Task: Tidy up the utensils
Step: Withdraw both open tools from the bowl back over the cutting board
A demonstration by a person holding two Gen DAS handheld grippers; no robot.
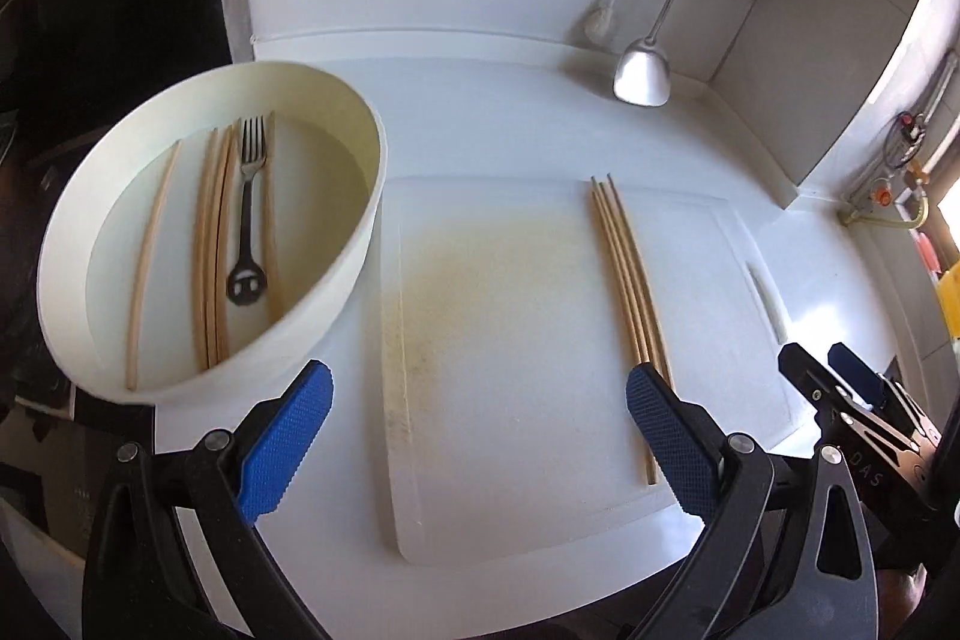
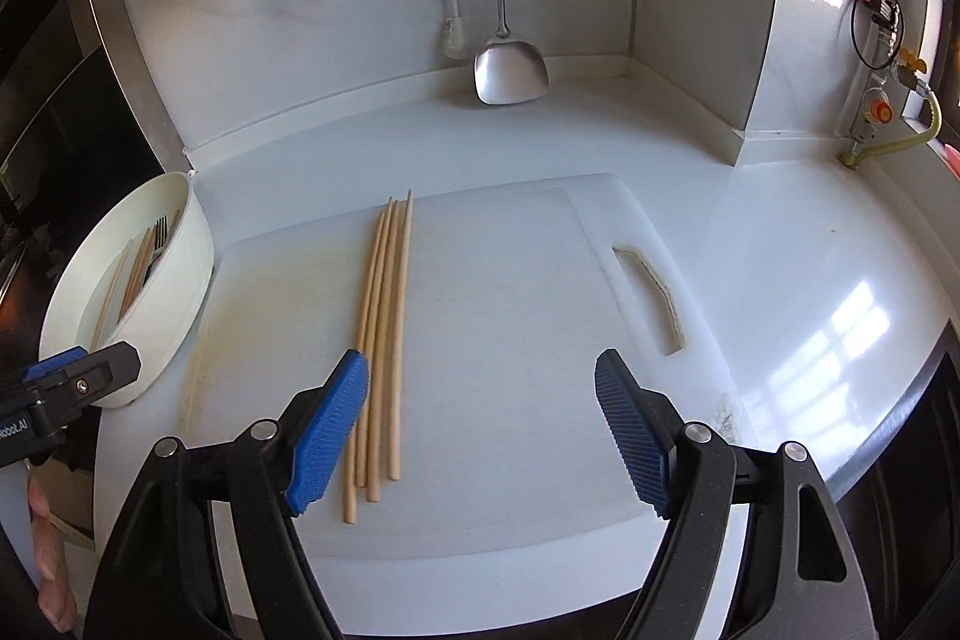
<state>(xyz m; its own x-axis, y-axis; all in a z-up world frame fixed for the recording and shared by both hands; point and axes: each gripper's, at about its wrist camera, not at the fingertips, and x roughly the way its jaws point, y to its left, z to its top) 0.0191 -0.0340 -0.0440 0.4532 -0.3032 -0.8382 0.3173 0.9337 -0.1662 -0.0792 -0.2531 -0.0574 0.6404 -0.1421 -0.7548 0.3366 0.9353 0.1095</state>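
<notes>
Both the left gripper point(image 1: 480, 436) and right gripper point(image 2: 483, 424) hover with fingers wide and empty over the cutting board point(image 2: 510, 340), where four chopsticks point(image 2: 384, 340) lie together, while the white bowl point(image 1: 360, 244) beside it on the worktop point(image 2: 780, 244) holds more chopsticks and a fork point(image 1: 249, 196).

Both grippers are showing black plastic arms w/ silver round screws at the pivots and blue cross-hatched pads on the fingers: left gripper point(image 1: 480, 418), right gripper point(image 2: 480, 424). The right one's side is carrying white "DAS" lettering, the left one's is reading "Robot.AI". A bare fingertip point(image 2: 51, 562) is showing, no sleeve visible.
</notes>
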